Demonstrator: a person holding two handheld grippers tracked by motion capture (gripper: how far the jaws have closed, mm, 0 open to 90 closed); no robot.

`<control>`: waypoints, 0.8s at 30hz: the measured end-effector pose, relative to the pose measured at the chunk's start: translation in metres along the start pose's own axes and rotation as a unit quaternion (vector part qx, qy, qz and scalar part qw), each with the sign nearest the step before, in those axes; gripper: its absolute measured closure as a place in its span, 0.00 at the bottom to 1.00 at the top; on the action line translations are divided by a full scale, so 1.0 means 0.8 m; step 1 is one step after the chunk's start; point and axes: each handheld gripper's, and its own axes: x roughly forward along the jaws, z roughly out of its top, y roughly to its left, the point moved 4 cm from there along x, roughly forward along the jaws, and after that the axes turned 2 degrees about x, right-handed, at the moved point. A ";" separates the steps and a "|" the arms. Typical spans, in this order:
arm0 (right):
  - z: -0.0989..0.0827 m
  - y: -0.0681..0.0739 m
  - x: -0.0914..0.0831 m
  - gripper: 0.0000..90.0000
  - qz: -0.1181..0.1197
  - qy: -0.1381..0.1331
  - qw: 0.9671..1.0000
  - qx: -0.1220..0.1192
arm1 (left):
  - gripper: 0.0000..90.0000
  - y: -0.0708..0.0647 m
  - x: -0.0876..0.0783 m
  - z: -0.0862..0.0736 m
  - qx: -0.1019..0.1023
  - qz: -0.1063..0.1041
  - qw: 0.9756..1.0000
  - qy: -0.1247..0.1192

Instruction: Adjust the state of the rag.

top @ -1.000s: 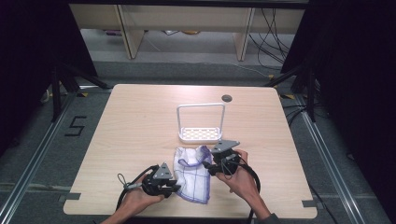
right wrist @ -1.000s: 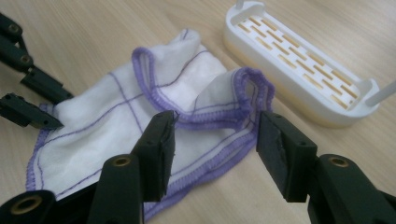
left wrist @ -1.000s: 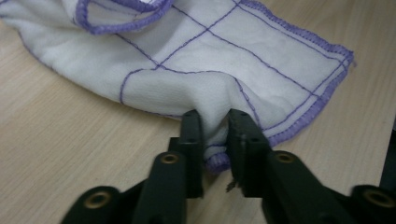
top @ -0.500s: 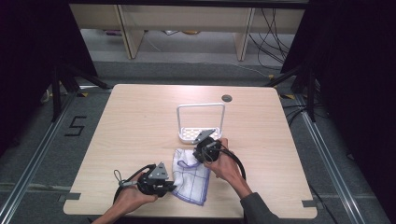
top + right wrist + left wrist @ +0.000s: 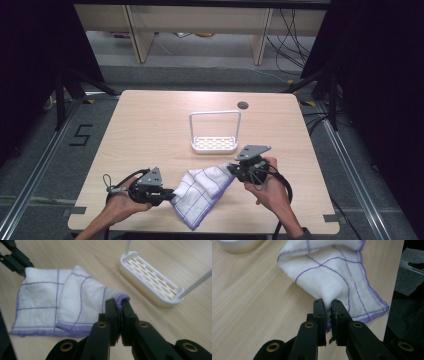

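1. A white terry cloth with thin purple grid lines and a purple stitched hem (image 5: 202, 192) lies near the front edge of the pale wooden table (image 5: 150, 130), stretched between the two hand-held tools; its lower corner rests on the table top.
2. The left gripper (image 5: 167, 194), a black two-jaw tool with a grey three-cornered plate on top, has its jaws pressed together on the left edge of the cloth; in the left gripper view the cloth (image 5: 329, 272) is bunched into the narrow gap at the left gripper's (image 5: 329, 305) tips, with the rest fanning away over the table.
3. The right gripper (image 5: 233, 172), of the same make, pinches the cloth's right corner; its jaws have just been closing, with the cloth between them; in the right gripper view the purple hem of the cloth (image 5: 72, 302) curls over the tips of the right gripper (image 5: 119, 302), which are clamped on it.
4. The right corner is raised off the table, so the cloth slopes down from the right gripper towards the left one.
5. A white plastic slotted tray with a tall white wire hoop handle (image 5: 215, 144) stands just beyond the cloth, towards the table's middle; it is apart from the cloth; in the right gripper view the tray (image 5: 150, 277) sits to the right of the jaws.
6. A small dark round cable hole (image 5: 243, 105) sits near the table's far edge.
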 end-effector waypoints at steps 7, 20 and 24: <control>-0.043 -0.007 0.002 0.96 0.007 0.013 0.999 0.043 | 0.92 0.033 0.032 0.008 0.009 0.002 0.999 0.049; -0.058 -0.015 -0.002 0.51 -0.054 0.011 0.997 0.051 | 0.59 0.050 0.041 0.011 -0.029 0.060 0.997 0.032; -0.046 0.021 0.011 0.51 0.003 -0.004 1.000 0.021 | 0.54 0.023 0.024 0.009 -0.035 0.052 0.998 0.007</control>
